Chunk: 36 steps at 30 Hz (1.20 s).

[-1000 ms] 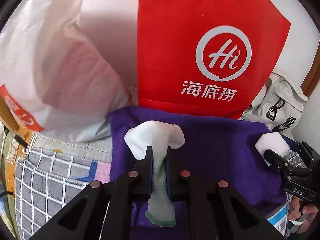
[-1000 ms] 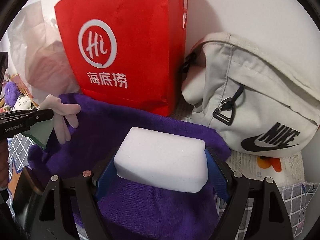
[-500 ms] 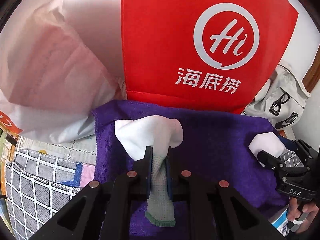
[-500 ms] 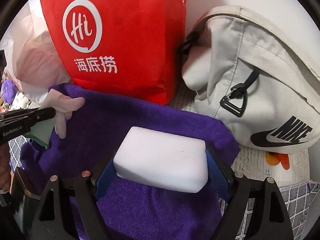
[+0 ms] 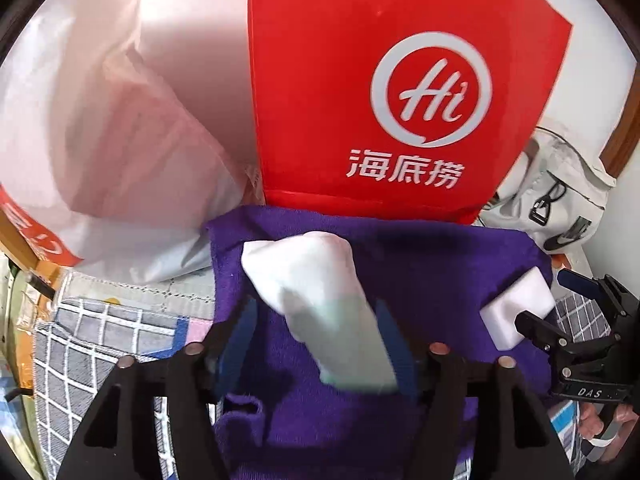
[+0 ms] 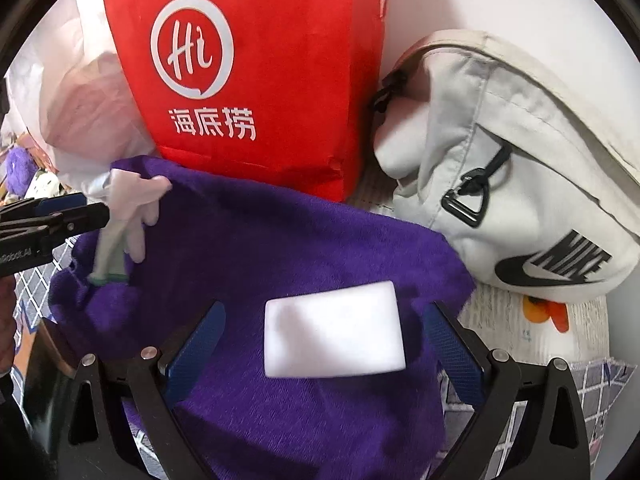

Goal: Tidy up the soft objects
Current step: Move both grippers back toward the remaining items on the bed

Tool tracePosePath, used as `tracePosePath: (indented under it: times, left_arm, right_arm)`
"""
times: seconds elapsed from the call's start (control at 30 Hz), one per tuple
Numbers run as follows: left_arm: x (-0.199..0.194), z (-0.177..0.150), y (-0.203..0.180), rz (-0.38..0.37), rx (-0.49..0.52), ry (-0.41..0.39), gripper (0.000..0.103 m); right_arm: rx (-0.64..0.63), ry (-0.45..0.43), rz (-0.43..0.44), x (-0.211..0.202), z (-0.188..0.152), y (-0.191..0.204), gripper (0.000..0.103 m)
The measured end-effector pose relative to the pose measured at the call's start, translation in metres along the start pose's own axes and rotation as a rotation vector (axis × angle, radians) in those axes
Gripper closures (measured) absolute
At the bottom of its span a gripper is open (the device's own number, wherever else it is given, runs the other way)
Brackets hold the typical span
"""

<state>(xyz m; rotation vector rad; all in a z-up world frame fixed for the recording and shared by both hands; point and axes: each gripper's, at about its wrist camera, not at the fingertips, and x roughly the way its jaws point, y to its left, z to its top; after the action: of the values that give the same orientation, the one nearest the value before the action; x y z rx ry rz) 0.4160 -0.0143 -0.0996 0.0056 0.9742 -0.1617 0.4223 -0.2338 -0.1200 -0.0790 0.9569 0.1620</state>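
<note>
Releasing glove and sponge onto purple towel, both hand-held grippers opening, seemingly gripping nothing; next, withdrawing clear.

White glove and white sponge over purple towel.

One purple towel, one white sponge, one white glove. One red bag, one plastic bag, one grey Nike bag. Two grippers.
</note>
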Motion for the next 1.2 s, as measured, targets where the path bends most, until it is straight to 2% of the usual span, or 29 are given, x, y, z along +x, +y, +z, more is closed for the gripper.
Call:
tracePosePath:
  times: [0.3,0.43,0.8,1.0,1.17,1.2]
  left_arm:
    - [-0.058,-0.020,0.008,0.039,0.005,-0.063,0.036]
    - [-0.083,-0.038,0.008,0.058,-0.008,-0.090,0.036]
    - [-0.145,-0.105,0.008,0.062,-0.057,-0.127,0.036]
    - [-0.158,-0.147,0.007,0.101,-0.052,-0.118,0.036]
    - [-0.160,-0.177,0.018,0.109,-0.079,-0.101,0.036]
    - [-0.159,-0.183,0.022,0.107,-0.086,-0.091,0.036]
  right_arm:
    - [0.057,-0.076,0.028,-0.067,-0.024,0.005,0.004]
    - [0.055,-0.087,0.010,-0.097,-0.042,0.007,0.005]
    - [0.076,-0.157,0.101,-0.170,-0.110,0.031,0.006]
    - [0.028,-0.134,0.162,-0.174,-0.151,0.058,0.021]
    - [-0.051,-0.079,0.221,-0.158,-0.170,0.093,0.045]
    - [-0.074,-0.070,0.224,-0.154,-0.173,0.102,0.046]
